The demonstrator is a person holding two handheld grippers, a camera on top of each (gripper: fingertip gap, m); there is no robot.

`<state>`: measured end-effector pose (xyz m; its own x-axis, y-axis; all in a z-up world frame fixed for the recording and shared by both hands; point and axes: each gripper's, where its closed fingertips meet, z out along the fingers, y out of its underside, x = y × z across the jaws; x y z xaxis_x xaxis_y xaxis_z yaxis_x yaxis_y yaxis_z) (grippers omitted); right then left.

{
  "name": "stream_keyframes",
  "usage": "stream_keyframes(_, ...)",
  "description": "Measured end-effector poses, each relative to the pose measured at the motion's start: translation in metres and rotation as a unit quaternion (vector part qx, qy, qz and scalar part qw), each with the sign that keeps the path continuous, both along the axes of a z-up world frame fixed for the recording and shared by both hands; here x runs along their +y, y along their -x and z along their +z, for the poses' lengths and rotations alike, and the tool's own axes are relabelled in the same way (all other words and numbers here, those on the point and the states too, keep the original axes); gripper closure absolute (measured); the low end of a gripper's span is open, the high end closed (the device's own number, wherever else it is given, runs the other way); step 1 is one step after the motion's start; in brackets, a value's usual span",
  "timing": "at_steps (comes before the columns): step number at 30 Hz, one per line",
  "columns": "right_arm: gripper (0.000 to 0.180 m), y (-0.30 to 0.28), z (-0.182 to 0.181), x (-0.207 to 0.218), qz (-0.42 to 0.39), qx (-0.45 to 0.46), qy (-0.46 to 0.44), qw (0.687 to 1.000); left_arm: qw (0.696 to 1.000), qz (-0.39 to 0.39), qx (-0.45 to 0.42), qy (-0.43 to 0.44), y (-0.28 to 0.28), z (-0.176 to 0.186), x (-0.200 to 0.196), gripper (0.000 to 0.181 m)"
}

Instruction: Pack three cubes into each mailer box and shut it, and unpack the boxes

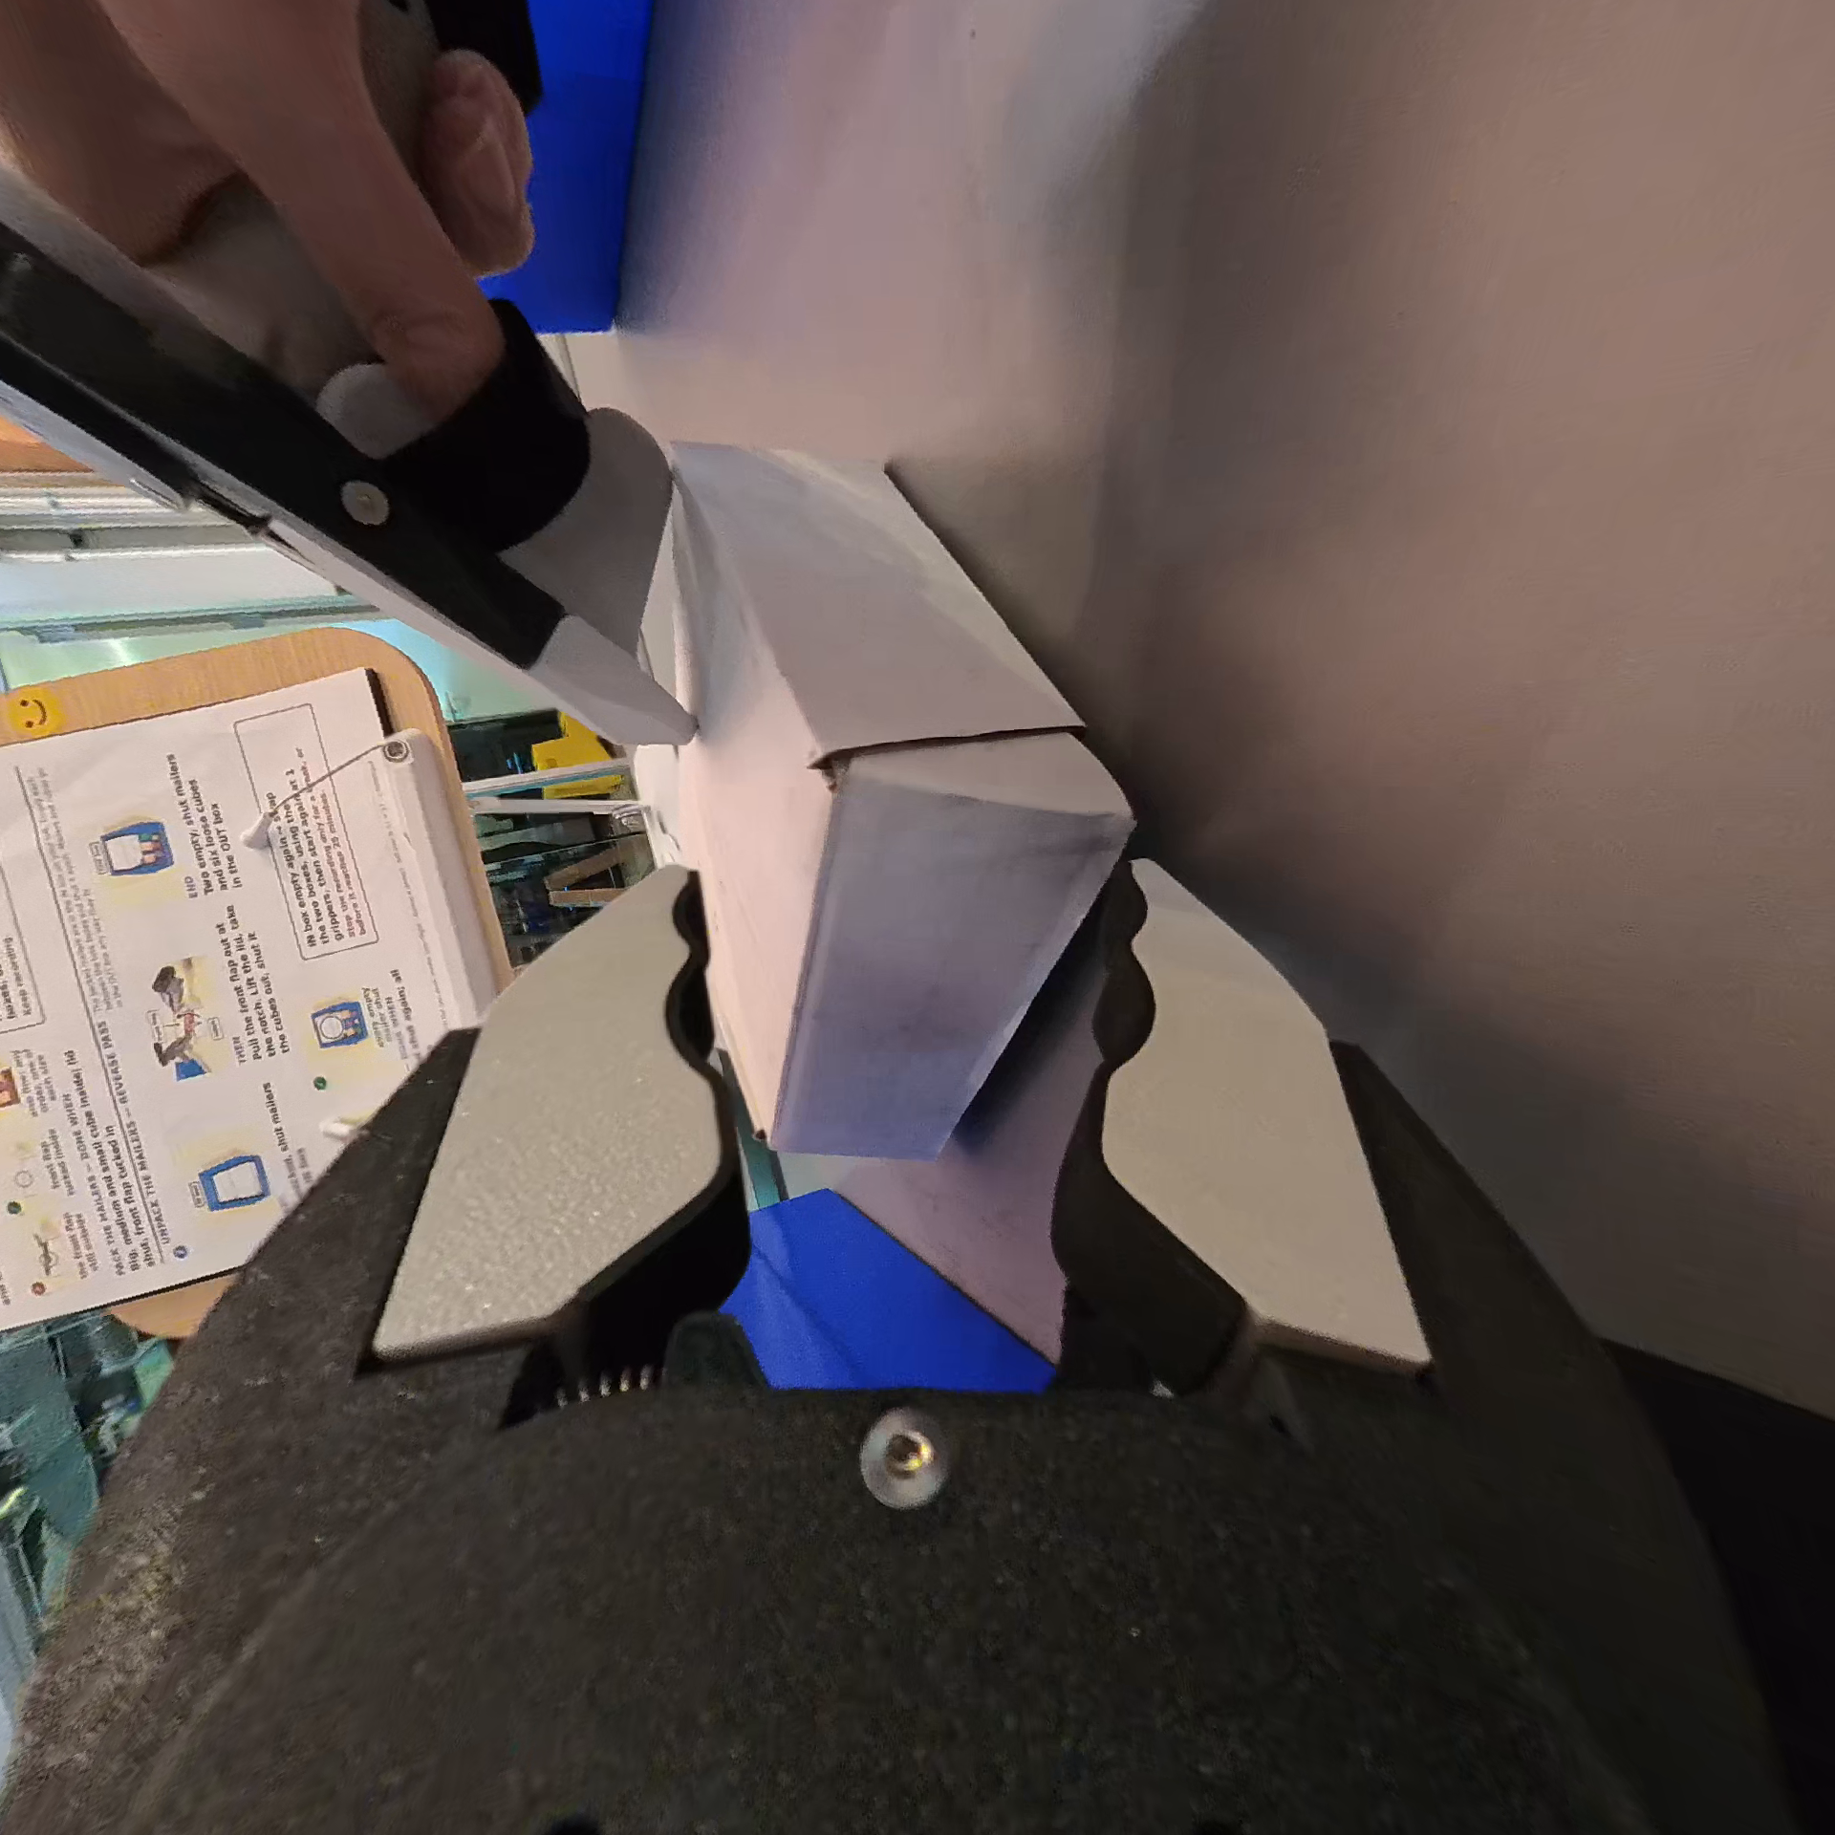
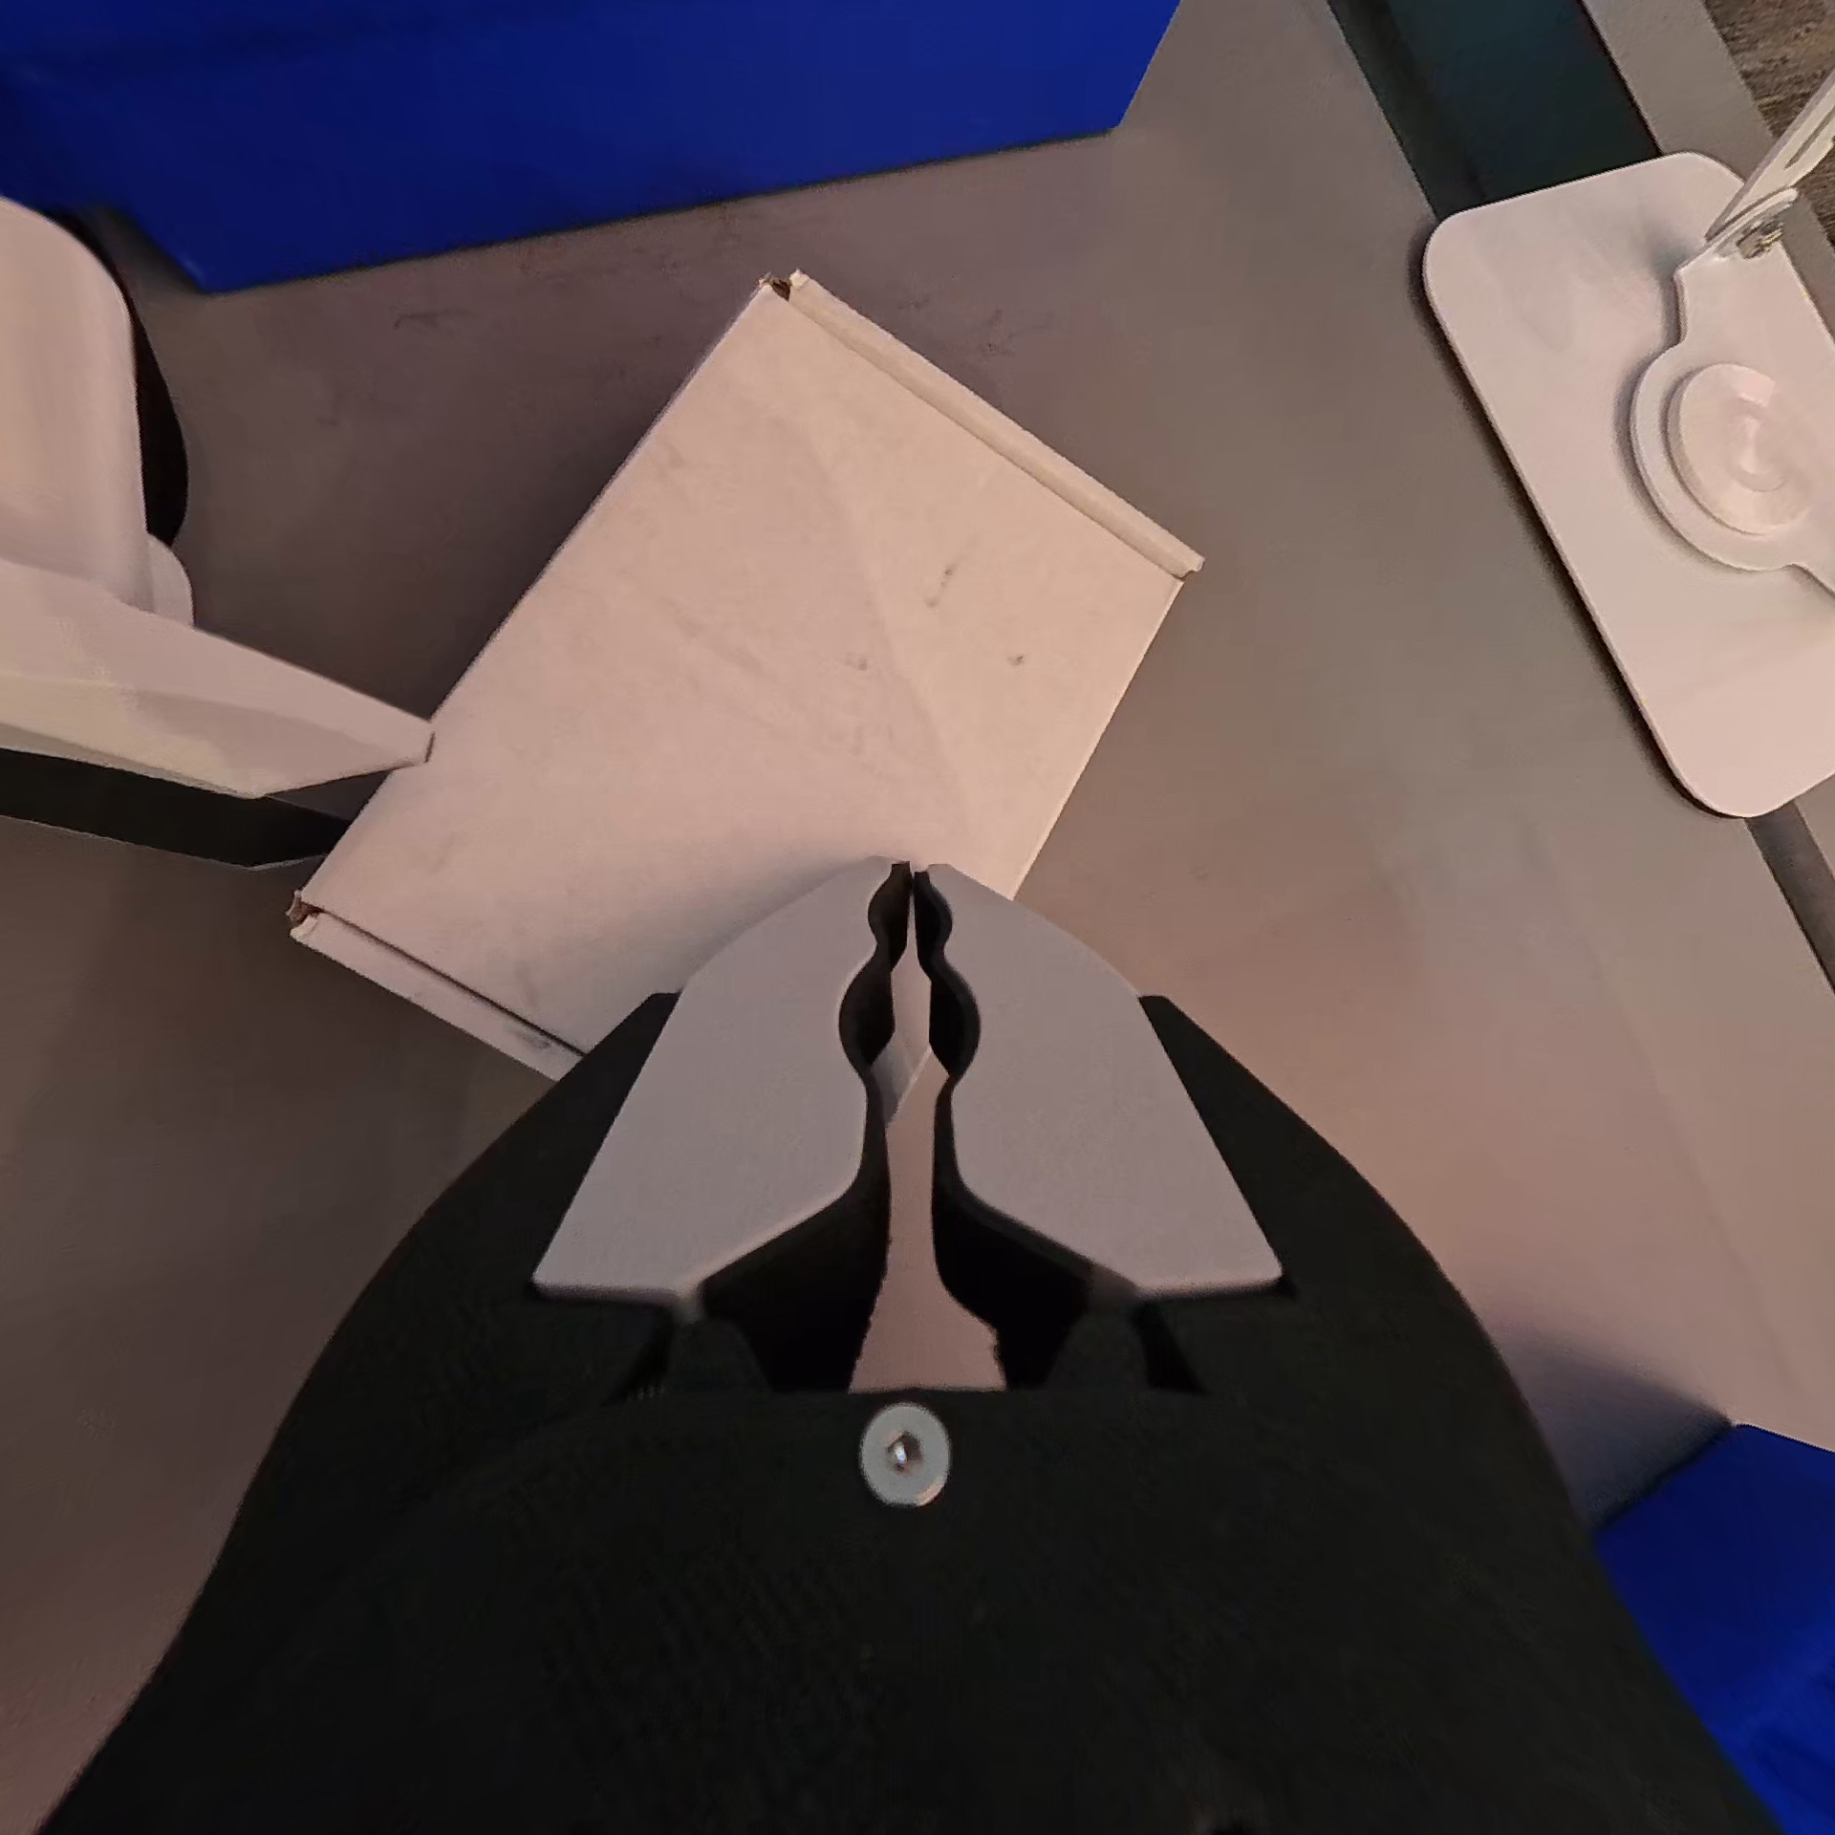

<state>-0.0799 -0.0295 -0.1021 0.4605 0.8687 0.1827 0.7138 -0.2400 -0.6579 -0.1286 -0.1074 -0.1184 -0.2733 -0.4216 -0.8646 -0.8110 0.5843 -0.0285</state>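
A shut white mailer box (image 2: 755,655) lies on the grey table (image 2: 1291,1043). My right gripper (image 2: 911,869) is shut and empty, its tips on the lid near the box's near edge. In the left wrist view it comes in from the upper left (image 1: 685,735) and touches the lid. My left gripper (image 1: 909,879) is open, its fingers astride one end of the box (image 1: 923,943), one on the lid side and one on the table side. I cannot tell if they press it. One left finger (image 2: 298,735) shows at the box's left edge. No cubes show.
A blue bin (image 2: 596,119) stands behind the box and another (image 2: 1738,1589) at the near right. A white stand base (image 2: 1549,477) sits at the table's right edge. A printed instruction sheet (image 1: 199,993) on a wooden board is beyond the table. The white stand base (image 2: 1549,477) is about 25 centimeters from my right fingertips.
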Motion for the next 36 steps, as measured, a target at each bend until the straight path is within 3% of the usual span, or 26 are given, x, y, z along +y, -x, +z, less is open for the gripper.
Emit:
stream_keyframes(7, 0.175, 0.016, 0.005, -0.017, 0.041, 0.092, 0.075, 0.992, 1.000, -0.005, -0.009, 0.001, -0.001, -0.002, 0.003, 0.112)
stream_keyframes(9, 0.174, 0.017, 0.001, -0.020, 0.047, 0.090, 0.090, 0.991, 1.000, 0.000, 0.001, 0.005, 0.001, -0.005, 0.005, 0.106)
stream_keyframes(14, 0.176, 0.016, 0.000, -0.019, 0.054, 0.090, 0.090, 0.990, 0.999, -0.038, 0.021, -0.010, -0.003, -0.012, 0.000, 0.122)
stream_keyframes(36, 0.178, 0.015, 0.000, -0.019, 0.074, 0.091, 0.089, 0.989, 0.998, -0.034, 0.053, 0.015, -0.002, -0.010, -0.003, 0.123)
